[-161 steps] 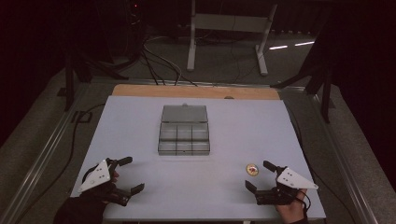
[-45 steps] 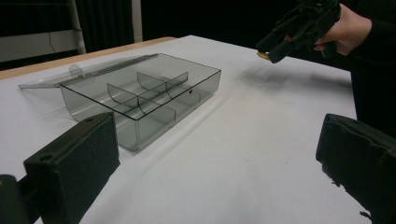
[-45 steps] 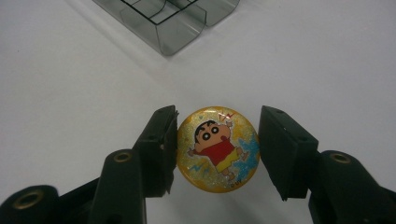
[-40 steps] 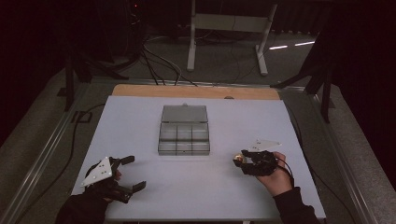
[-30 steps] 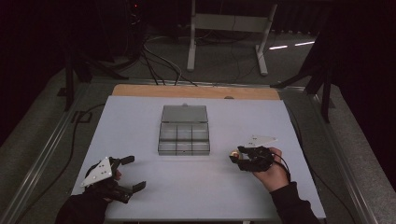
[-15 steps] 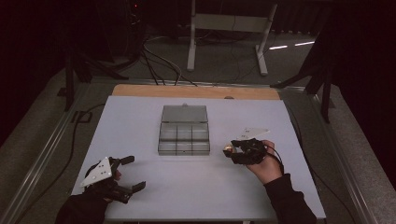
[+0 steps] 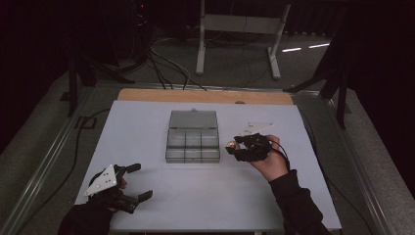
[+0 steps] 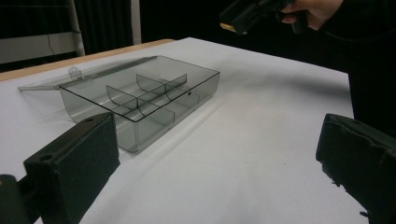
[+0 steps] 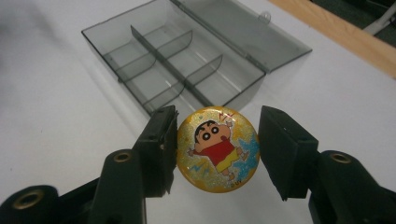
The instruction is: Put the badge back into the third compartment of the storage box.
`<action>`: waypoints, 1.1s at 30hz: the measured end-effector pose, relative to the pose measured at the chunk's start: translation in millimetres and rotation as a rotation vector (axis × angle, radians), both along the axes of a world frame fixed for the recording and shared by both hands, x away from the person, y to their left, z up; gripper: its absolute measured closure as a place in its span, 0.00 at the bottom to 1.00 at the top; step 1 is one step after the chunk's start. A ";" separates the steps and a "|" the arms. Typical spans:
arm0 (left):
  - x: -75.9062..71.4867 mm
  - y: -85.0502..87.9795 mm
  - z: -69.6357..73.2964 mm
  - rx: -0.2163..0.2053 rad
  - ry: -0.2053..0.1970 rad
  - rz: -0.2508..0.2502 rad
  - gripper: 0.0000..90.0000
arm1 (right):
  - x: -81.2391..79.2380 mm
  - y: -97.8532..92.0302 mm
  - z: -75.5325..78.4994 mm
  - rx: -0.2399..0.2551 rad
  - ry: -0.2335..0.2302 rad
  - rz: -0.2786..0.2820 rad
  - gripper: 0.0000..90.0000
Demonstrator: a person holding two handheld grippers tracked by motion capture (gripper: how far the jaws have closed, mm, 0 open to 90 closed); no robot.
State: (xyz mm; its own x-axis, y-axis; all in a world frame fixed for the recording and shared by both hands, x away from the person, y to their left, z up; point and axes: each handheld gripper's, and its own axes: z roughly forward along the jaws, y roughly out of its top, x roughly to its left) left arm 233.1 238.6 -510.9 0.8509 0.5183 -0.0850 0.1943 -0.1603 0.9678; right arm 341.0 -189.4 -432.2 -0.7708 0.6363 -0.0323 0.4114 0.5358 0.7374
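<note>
The right gripper point(image 9: 217, 149) clamps the round cartoon badge point(image 9: 217, 148) by its edges, probably to drop it into the compartment box point(image 9: 187, 65) ahead, while the left gripper point(image 7: 128, 183) rests wide open.

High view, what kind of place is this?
Probably a lab or studio recording station: a bare white table in a darkened room, loose cables on the floor behind, and a person working hand-held tongs, left and right.

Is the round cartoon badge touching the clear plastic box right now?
Apart. In the right gripper view the badge sits between the right gripper jaws, above the table, with white surface showing between it and the box. The high view agrees.
</note>
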 end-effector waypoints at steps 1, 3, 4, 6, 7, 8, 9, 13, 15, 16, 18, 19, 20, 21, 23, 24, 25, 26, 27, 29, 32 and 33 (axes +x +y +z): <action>-0.1 0.1 0.1 0.000 0.000 0.000 0.00 | 1.4 1.7 1.3 0.001 0.000 0.001 0.54; -0.2 0.2 0.1 -0.001 0.000 0.000 0.00 | 3.0 3.3 2.3 0.000 0.000 0.005 0.54; -0.2 0.2 0.1 0.000 0.000 0.000 0.00 | 6.3 6.6 3.5 0.002 0.001 0.007 0.54; -0.1 0.1 0.0 -0.001 0.001 -0.001 0.00 | 8.2 8.3 3.9 0.003 0.002 0.010 0.54; -0.1 0.0 0.1 -0.001 0.000 -0.001 0.00 | 11.9 12.1 4.2 0.005 0.005 0.013 0.54; -0.2 0.0 0.2 0.000 0.000 -0.002 0.00 | 11.9 12.1 4.2 0.005 0.005 0.013 0.54; -0.2 0.0 0.2 -0.001 -0.001 -0.002 0.00 | 13.5 14.1 4.3 0.005 0.008 0.015 0.54; -0.3 0.2 0.2 -0.002 -0.001 -0.003 0.00 | 20.7 24.2 4.8 0.001 0.015 0.025 0.54; -0.3 0.2 0.3 -0.005 0.000 -0.003 0.00 | 21.6 26.2 5.1 0.006 0.019 0.026 0.54; -0.4 0.2 0.3 -0.004 0.000 -0.004 0.00 | 23.4 30.1 5.5 0.007 0.016 0.033 0.54; -0.4 0.2 0.3 -0.005 0.000 -0.005 0.00 | 25.4 33.8 5.3 0.007 0.017 0.036 0.54; -0.5 0.1 0.4 -0.004 -0.001 -0.005 0.00 | 25.4 33.8 5.3 0.007 0.017 0.036 0.54; -0.6 0.0 0.5 -0.005 -0.001 -0.005 0.00 | 27.7 37.4 4.4 0.005 0.020 0.035 0.54; -0.6 0.1 0.5 -0.007 0.000 -0.006 0.00 | 27.7 37.4 4.4 0.005 0.020 0.035 0.54; -0.5 0.3 0.5 -0.007 0.000 -0.005 0.00 | 31.5 41.9 2.8 -0.002 0.022 0.032 0.54; -0.4 0.4 0.5 -0.008 0.000 -0.006 0.00 | 32.5 43.5 2.4 -0.002 0.024 0.030 0.54; -0.4 0.4 0.5 -0.009 0.000 -0.006 0.00 | 33.5 44.9 1.8 -0.001 0.026 0.029 0.54; -0.4 0.4 0.5 -0.009 0.000 -0.006 0.00 | 33.5 44.9 1.8 -0.001 0.026 0.029 0.54; -0.4 0.4 0.4 -0.008 0.001 -0.006 0.00 | 34.7 46.1 1.3 -0.001 0.027 0.027 0.54; -0.4 0.3 0.5 -0.009 0.001 -0.006 0.00 | 37.2 49.0 -0.1 -0.003 0.032 0.020 0.54; -0.4 0.2 0.7 -0.009 0.000 -0.005 0.00 | 42.1 55.4 -3.3 -0.008 0.036 -0.005 0.54; -0.5 0.2 0.7 -0.009 0.000 -0.005 0.00 | 42.1 55.4 -3.3 -0.008 0.036 -0.005 0.54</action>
State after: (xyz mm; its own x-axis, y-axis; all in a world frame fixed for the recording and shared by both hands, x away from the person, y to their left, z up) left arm 232.6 238.8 -510.2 0.8537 0.5131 -0.0893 0.1930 -0.1526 0.9693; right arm 383.1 -134.1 -435.5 -0.7685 0.6397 -0.0092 0.4404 0.5394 0.7177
